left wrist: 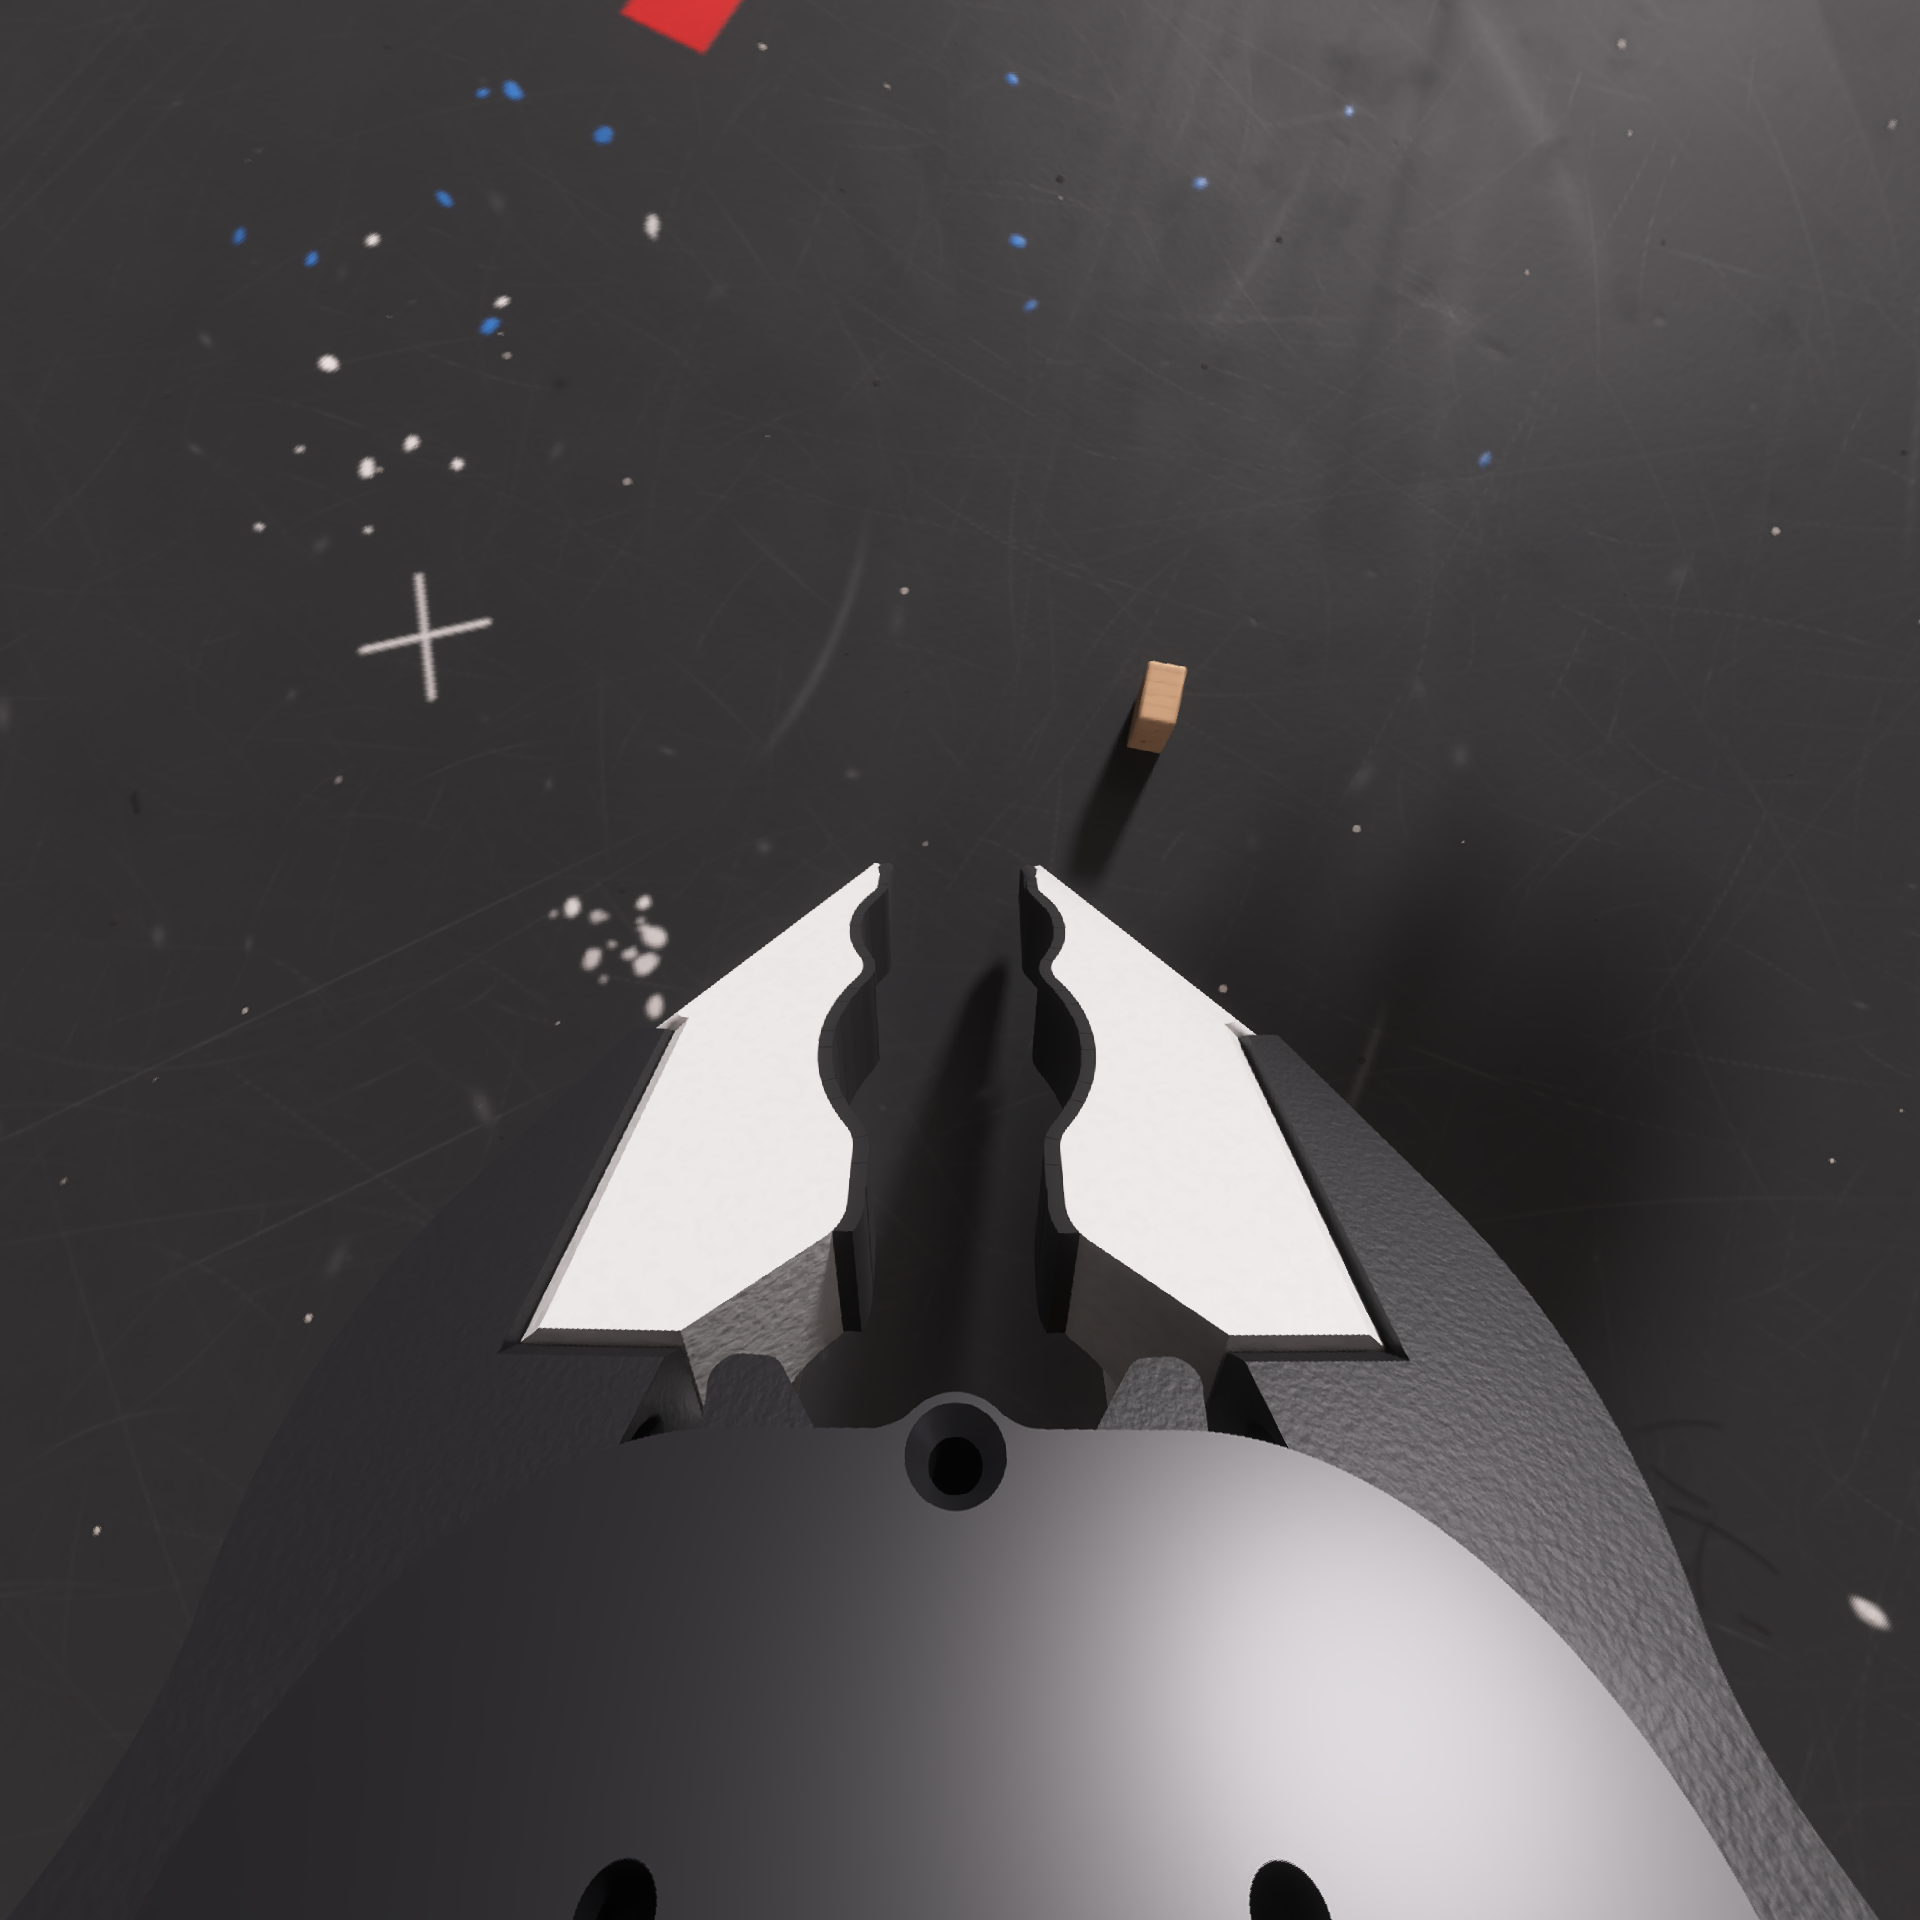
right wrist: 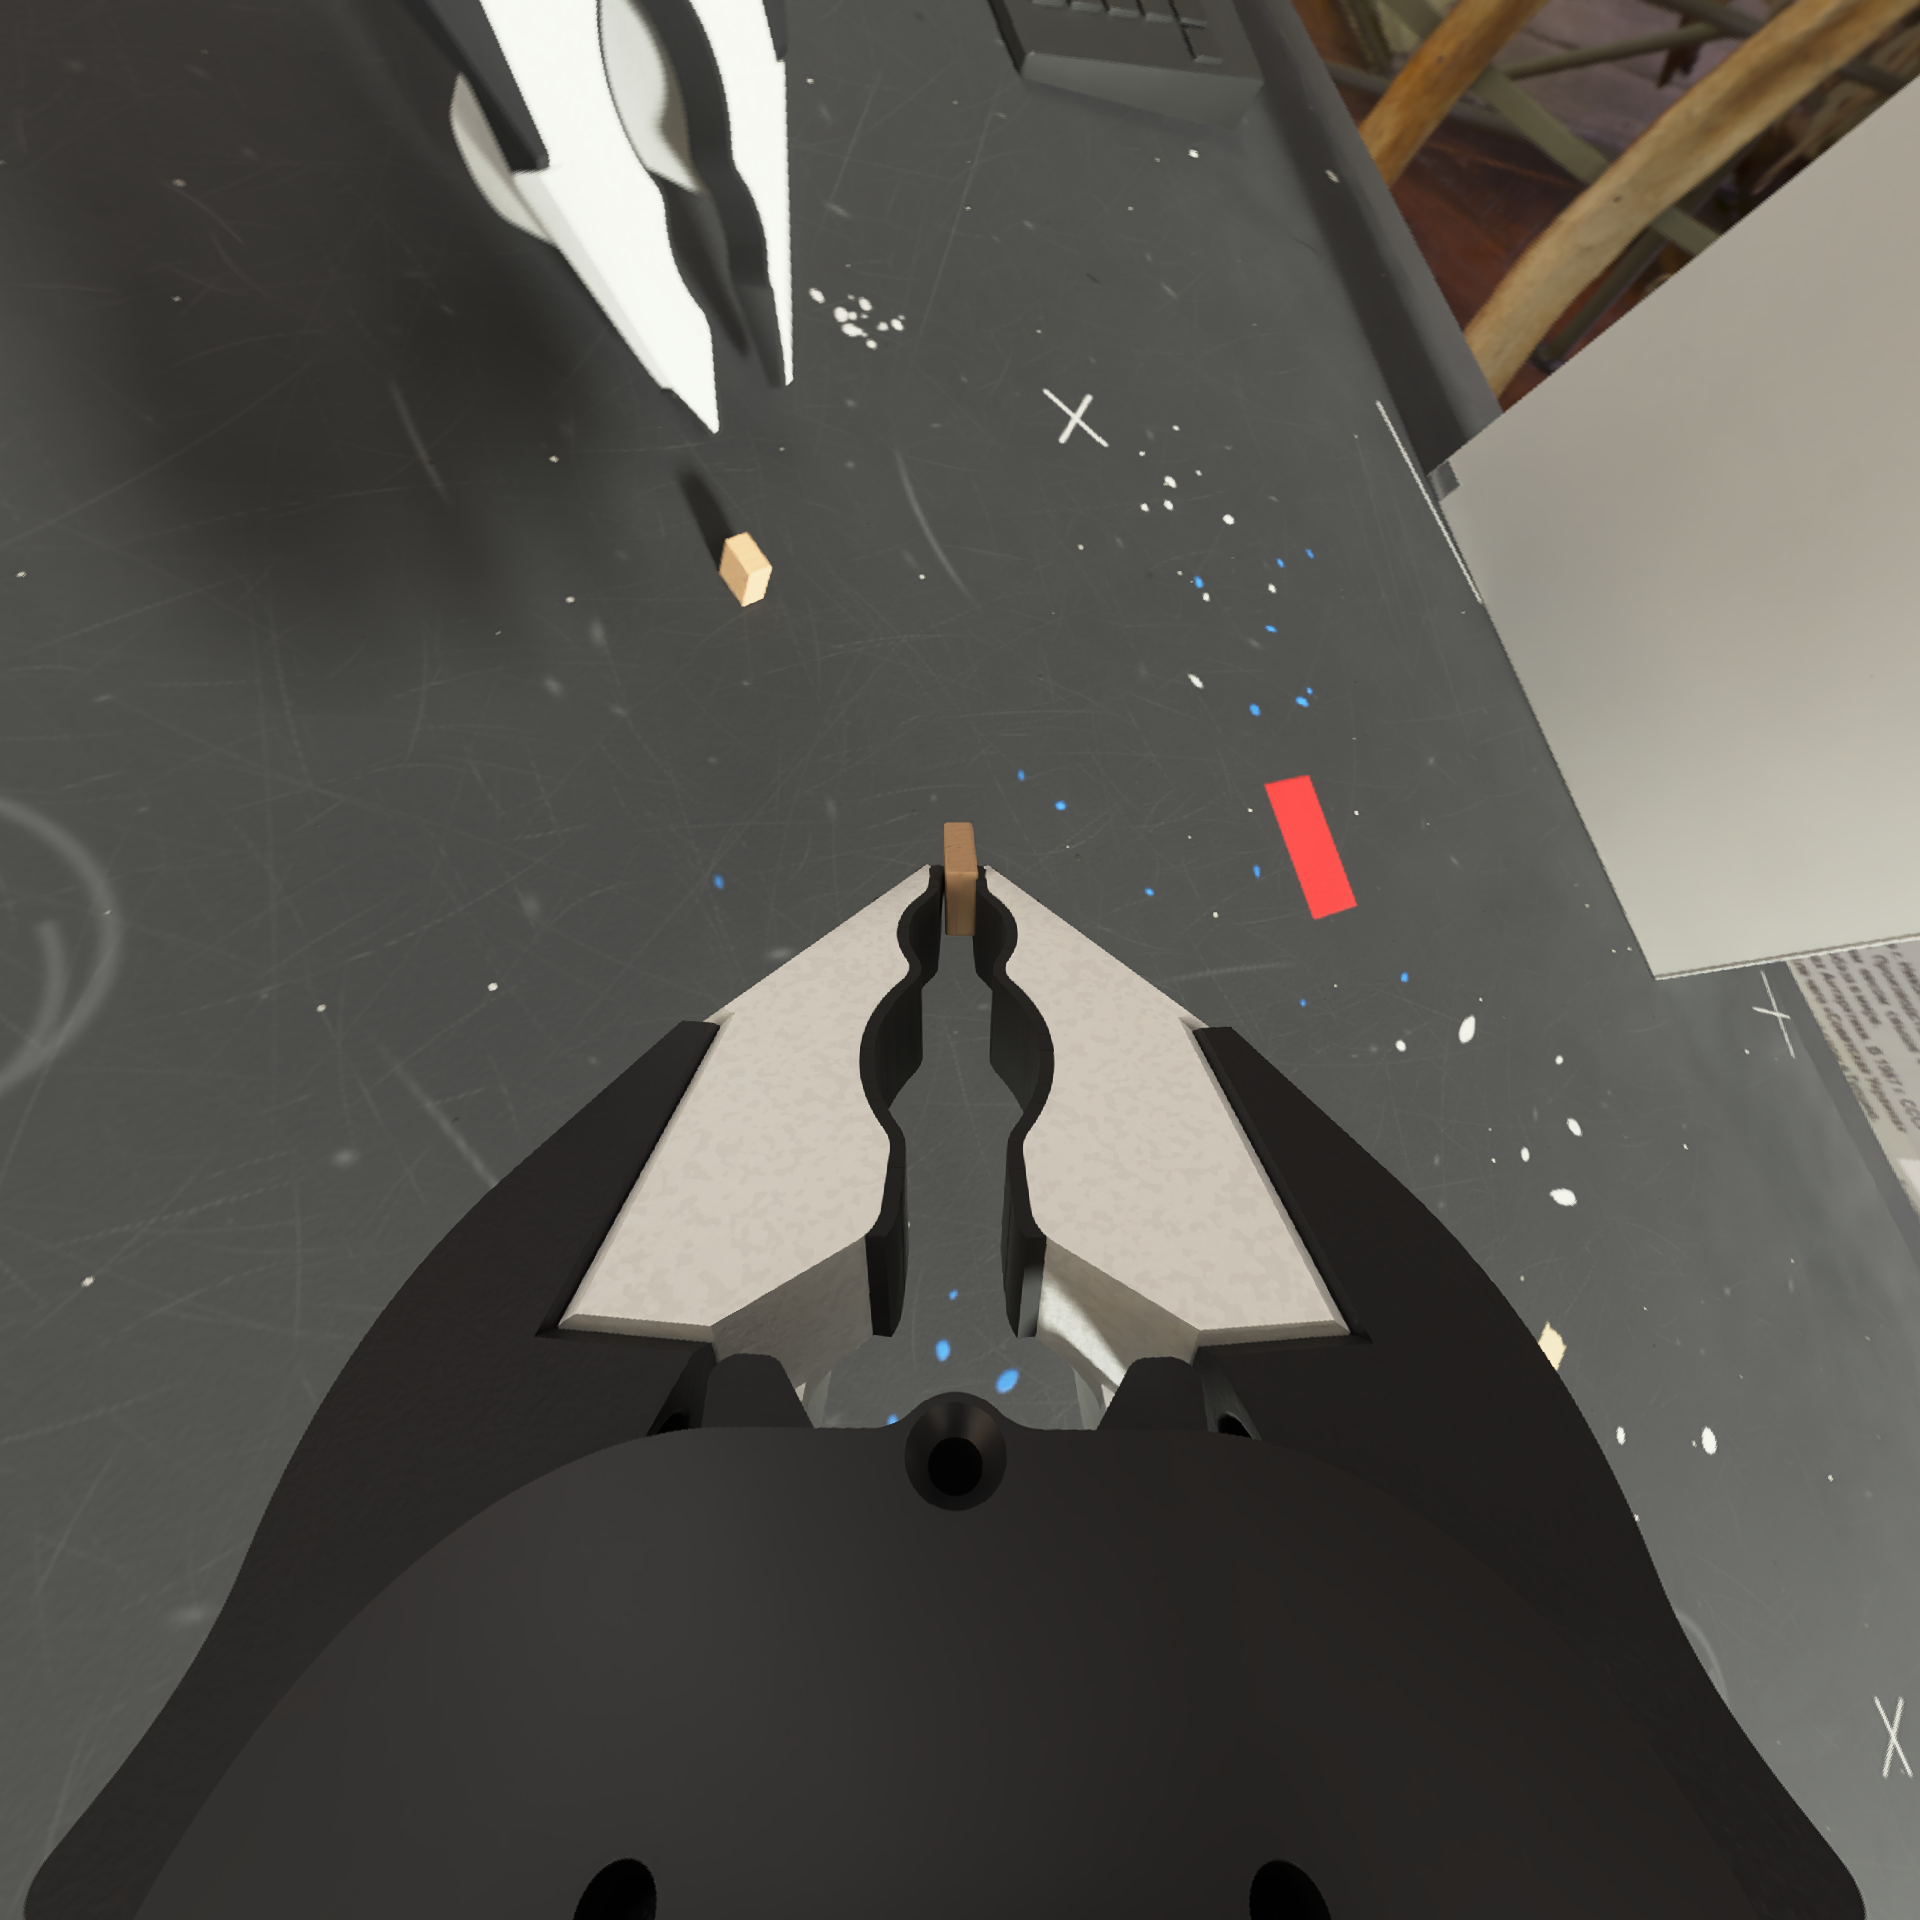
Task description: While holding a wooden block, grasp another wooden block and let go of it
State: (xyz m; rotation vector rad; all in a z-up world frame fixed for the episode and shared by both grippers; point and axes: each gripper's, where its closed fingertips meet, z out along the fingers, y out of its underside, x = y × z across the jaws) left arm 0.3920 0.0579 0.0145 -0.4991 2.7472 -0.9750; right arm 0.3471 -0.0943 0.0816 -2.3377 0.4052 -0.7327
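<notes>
while your right gripper (right wrist: pixel 957 871) clenches its wooden block (right wrist: pixel 959 878), centre your released left gripper (left wrist: pixel 956 871) over the loose block (left wrist: pixel 1156 707) mid-table.

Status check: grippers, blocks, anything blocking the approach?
Right gripper shut on held block. Left gripper open, empty, above the table. Second block loose on table, ahead-right of left fingertips. Path clear.

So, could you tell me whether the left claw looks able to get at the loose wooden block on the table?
Probably yes: the left claw is open and empty, and the loose wooden block lies just ahead, slightly right, with bare table between them.
</notes>
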